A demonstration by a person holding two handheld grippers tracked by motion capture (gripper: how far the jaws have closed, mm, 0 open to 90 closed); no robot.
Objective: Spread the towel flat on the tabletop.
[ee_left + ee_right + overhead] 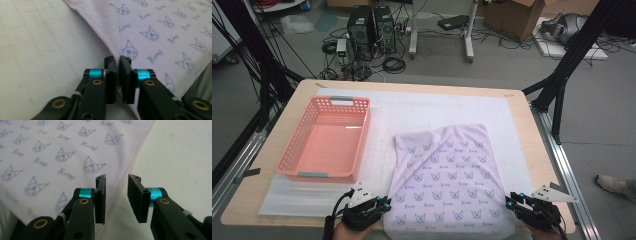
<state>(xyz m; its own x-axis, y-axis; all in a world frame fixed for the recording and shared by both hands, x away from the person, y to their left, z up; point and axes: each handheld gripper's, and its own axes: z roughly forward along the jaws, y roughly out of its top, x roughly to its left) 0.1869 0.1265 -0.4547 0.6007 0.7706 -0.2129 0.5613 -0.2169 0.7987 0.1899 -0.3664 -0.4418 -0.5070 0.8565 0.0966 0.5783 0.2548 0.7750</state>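
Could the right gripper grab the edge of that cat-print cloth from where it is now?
Probably yes: the right gripper stands open with the cloth hem between its jaws, nothing blocking.

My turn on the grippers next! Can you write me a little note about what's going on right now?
Left gripper: jaws pinched on the stitched left edge of the cat-print cloth, near its front corner.
Right gripper: jaws open, with the cloth's right edge lying between them, not pressed.
Things: the cloth lies on the white mat, its far left corner folded over. The pink basket sits to its left, with nothing in it.
Done: only the left edge is gripped.
Left, likely: close the right gripper on its edge, fold the cloth, probably put it in the basket.
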